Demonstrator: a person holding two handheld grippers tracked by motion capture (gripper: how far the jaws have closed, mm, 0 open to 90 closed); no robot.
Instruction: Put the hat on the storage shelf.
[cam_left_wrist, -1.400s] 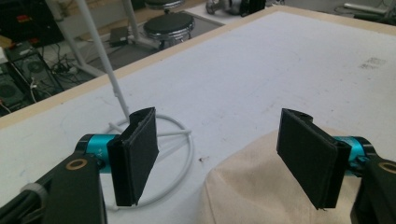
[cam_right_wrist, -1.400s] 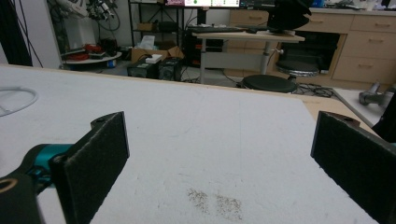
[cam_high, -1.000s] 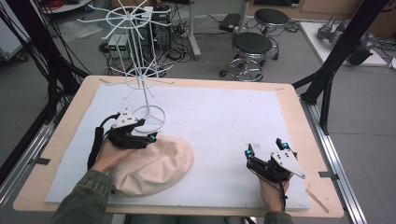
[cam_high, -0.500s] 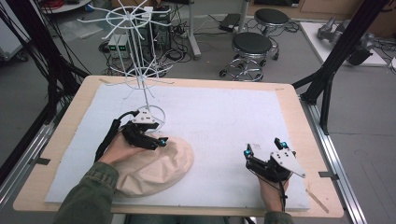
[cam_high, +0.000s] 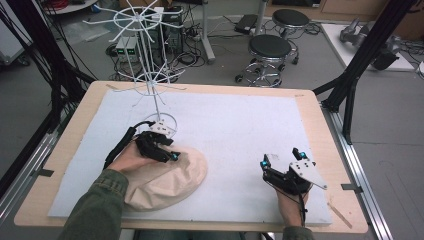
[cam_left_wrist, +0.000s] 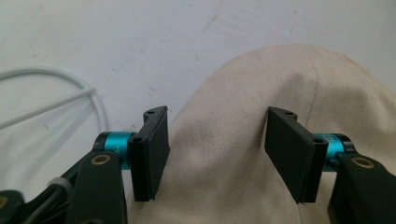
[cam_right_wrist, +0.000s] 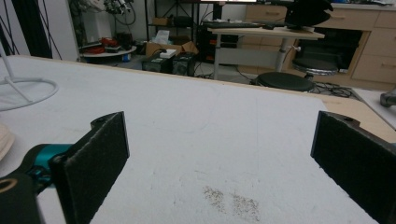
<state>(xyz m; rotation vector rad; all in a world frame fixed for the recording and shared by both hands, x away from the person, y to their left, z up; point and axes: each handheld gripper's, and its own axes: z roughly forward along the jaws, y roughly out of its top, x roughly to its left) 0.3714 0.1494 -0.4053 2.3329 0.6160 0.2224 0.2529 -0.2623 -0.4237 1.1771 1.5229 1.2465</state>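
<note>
L gripper (cam_left_wrist: 217, 156) jaws apart, just closing astride hat (cam_high: 167, 180) fold w/o pinching yet: bite deep near crown; R gripper (cam_high: 282, 172) jaws wide, empty.

Olive-green sleeve on the left forearm, and the left gripper (cam_high: 172, 150) is black, a black cable looping off its back. Close up, its fingers (cam_left_wrist: 152, 156) are flat black pads on teal collars with brass-coloured rivets. The right gripper (cam_high: 281, 162) carries a grey three-cornered plate and teal-lit tips.
</note>
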